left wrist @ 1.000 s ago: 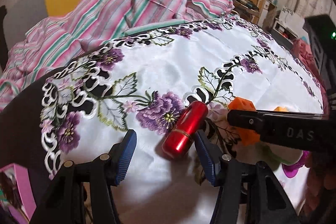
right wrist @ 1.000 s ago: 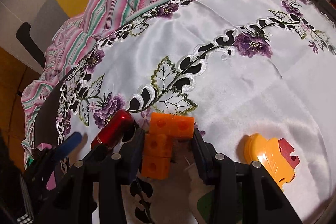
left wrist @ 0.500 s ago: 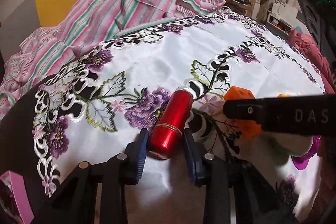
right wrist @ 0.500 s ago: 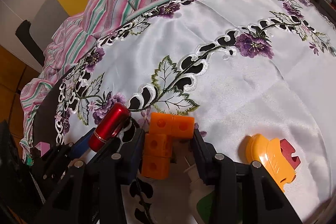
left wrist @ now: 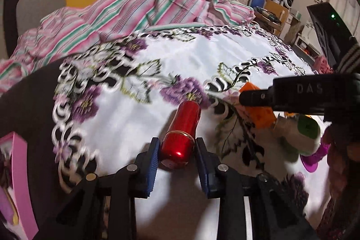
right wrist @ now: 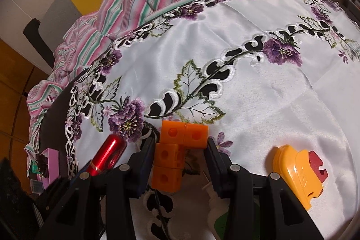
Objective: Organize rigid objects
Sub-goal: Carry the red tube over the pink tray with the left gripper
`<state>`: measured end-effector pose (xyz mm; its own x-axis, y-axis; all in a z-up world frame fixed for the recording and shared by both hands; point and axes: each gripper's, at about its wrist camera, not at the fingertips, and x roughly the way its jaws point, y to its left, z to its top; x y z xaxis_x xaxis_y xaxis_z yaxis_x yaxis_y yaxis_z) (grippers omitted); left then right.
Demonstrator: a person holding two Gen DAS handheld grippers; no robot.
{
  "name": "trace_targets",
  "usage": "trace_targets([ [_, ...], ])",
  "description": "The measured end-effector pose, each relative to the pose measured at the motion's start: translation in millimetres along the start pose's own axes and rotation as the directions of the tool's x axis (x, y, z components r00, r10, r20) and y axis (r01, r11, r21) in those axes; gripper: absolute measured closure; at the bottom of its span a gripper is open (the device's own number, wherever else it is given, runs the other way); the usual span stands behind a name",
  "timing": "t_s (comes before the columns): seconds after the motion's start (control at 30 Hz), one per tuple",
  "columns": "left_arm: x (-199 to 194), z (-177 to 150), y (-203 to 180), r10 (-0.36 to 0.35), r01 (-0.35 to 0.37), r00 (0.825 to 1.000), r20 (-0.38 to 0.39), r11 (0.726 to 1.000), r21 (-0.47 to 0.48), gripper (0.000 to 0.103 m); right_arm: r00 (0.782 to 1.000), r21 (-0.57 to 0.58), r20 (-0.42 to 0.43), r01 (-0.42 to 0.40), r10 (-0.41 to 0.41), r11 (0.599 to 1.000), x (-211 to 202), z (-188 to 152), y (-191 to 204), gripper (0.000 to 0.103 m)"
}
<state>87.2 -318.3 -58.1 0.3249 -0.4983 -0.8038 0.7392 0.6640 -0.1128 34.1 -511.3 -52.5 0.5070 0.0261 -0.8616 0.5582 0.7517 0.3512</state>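
left gripper [left wrist: 177, 151] jaws just closed, clenched on red tube [left wrist: 182, 135], right gripper [right wrist: 181, 159] jaws grasping orange blocks [right wrist: 177, 150], embroidered cloth [right wrist: 258, 105]

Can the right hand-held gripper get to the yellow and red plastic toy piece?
Probably not right now. The right hand-held gripper is shut on the orange plastic block piece, so it is busy. The yellow and red plastic toy piece lies close beside it on the white embroidered cloth, with nothing between.

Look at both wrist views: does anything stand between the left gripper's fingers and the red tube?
Nothing visible does. The left gripper has just been closing, and the red tube sits directly between its blue fingers, with no object in between. The orange block piece lies off to the side, in the right gripper.
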Motion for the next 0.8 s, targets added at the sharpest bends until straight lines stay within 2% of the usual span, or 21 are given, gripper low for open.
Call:
trace_targets([
  [0.13, -13, -15, 8, -0.012, 0.013, 1.000, 0.005, 0.999, -0.053, 0.072, 1.000, -0.007, 0.001, 0.010, -0.010, 1.000, 1, -1, 0, 0.058],
  [0.3, -19, -25, 2, 0.001, -0.001, 1.000, 0.003, 0.999, -0.037, 0.072, 1.000, -0.024, 0.000, 0.024, -0.024, 0.999, 2, -2, 2, 0.058],
  [0.43, -18, -19, 1, 0.000, -0.001, 1.000, -0.009, 0.998, -0.065, 0.069, 1.000, -0.036, 0.001, 0.021, -0.021, 0.999, 1, -3, 3, 0.058],
  [0.6, -4, -3, -9, 0.025, -0.026, 0.998, -0.053, 1.000, -0.016, 0.067, 1.000, -0.045, 0.000, 0.028, -0.028, 0.999, 2, -2, 4, 0.058],
  [0.7, 0, 0, -7, 0.023, -0.025, 0.998, -0.062, 0.999, -0.023, 0.078, 1.000, -0.047, 0.000, 0.029, -0.029, 0.998, 3, -2, 4, 0.058],
  [0.8, -4, -4, -7, -0.005, 0.004, 0.998, -0.056, 1.000, -0.028, 0.078, 1.000, -0.049, 0.001, 0.026, -0.026, 0.998, 2, -2, 5, 0.058],
])
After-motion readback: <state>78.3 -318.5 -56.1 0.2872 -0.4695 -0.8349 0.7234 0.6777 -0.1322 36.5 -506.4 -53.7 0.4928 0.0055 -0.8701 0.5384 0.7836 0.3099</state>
